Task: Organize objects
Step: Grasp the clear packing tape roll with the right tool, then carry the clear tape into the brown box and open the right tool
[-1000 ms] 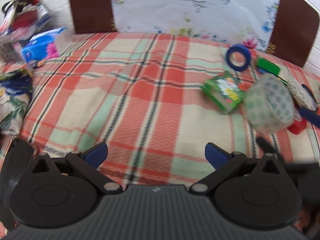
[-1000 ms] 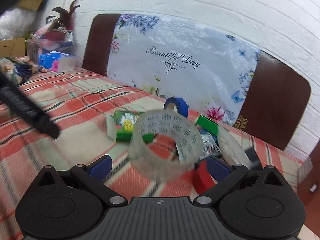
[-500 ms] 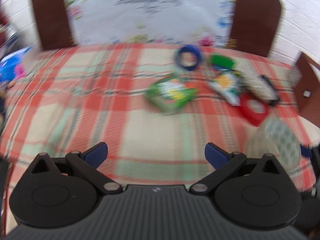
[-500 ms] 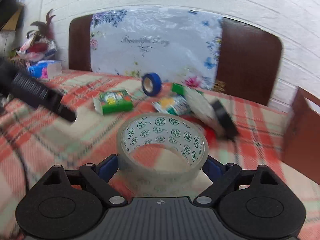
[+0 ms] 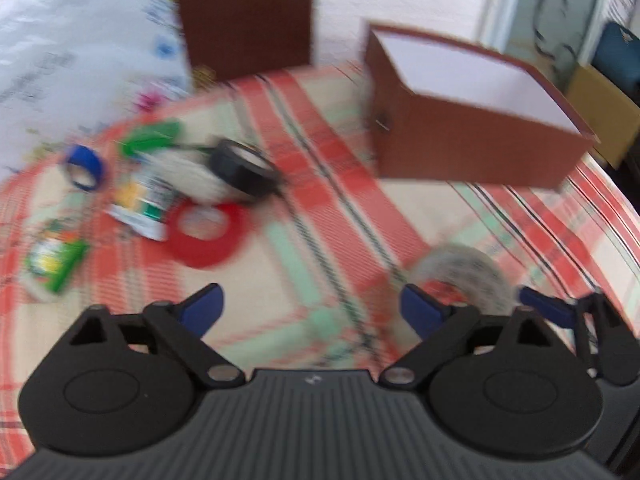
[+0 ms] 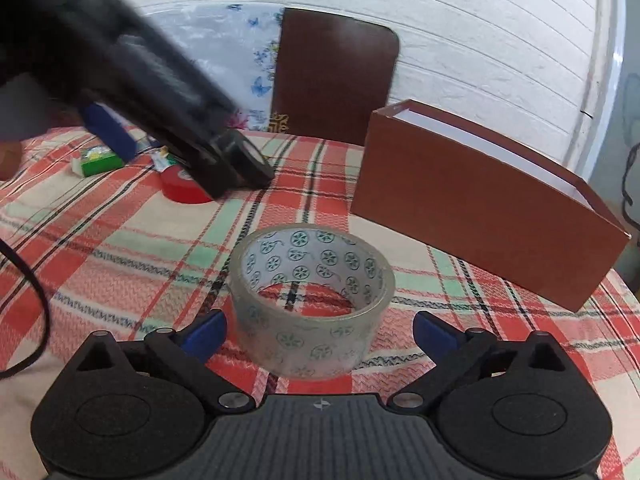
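Note:
A clear tape roll (image 6: 312,300) printed with green rosettes lies flat on the plaid cloth (image 6: 120,248), between the jaws of my right gripper (image 6: 320,330). Those jaws are opening; the right pad stands clear of the roll. A brown open box (image 6: 480,208) with a white inside stands just right of it. My left gripper (image 5: 312,310) hovers over bare cloth with its jaws closing on nothing. In its blurred view the roll (image 5: 460,272) shows at lower right and the box (image 5: 460,144) at upper right.
A red tape ring (image 5: 204,232), a black tape roll (image 5: 240,168), a blue tape roll (image 5: 84,168), a green packet (image 5: 52,260) and a printed sachet (image 5: 140,200) lie grouped at the left. A brown headboard (image 6: 336,76) and white wall stand behind. The left tool's dark body (image 6: 132,72) crosses the right wrist view.
My right gripper carried the clear tape roll rightward toward the brown box, lowered it onto the cloth and loosened its jaws. My left gripper swung right, away from the pile.

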Available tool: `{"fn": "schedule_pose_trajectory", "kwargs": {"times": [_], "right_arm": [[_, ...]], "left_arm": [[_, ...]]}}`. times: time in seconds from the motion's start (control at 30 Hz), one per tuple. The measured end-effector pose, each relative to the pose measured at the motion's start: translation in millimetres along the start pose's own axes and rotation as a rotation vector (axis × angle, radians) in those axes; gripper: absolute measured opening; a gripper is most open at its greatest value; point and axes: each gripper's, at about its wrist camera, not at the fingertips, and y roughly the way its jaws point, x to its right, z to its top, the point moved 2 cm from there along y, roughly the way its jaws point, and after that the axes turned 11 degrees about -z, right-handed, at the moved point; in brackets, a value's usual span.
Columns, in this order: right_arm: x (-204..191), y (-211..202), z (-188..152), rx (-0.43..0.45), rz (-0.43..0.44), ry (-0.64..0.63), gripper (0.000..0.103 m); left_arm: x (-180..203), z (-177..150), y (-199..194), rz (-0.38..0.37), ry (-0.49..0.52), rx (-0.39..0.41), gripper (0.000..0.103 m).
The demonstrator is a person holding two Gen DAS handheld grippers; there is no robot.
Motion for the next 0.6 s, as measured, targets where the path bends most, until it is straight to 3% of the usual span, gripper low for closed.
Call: {"fn": "schedule_pose_trajectory", "kwargs": {"times": [0.1,0.17,0.2,0.23,0.3,0.37,0.5,0.6], "right_arm": [[-1,7,-2,-0.021,0.054,-0.004,0.096],[1,17,-1,-0.054,0.101,0.014,0.088],[4,19,0,-0.049,0.099,0.032,0.083],[7,21,2,-0.048,0.119,0.041,0.082],[11,20,5,-0.009,0.116,0.054,0.081],[15,11,14,0.108,0.043,0.033,0.082],[44,12,47,0.288,-0.083,0.052,0.082],[73,32,70,0.339,-0.164,0.06,0.082]], "left_arm": [[11,-5,27,-0.014,0.005,-0.087,0.075],[11,-8,41,-0.057,-0.028,-0.137,0.049],[11,-8,45,-0.096,-0.055,-0.153,0.042],[13,-6,47,-0.128,-0.069,-0.159,0.026],[25,7,40,-0.098,-0.017,-0.134,0.025],[43,26,28,-0.074,0.068,-0.069,0.026],[70,79,13,-0.1,0.158,0.059,0.027],[90,118,26,-0.126,0.204,0.089,0.028]]}}
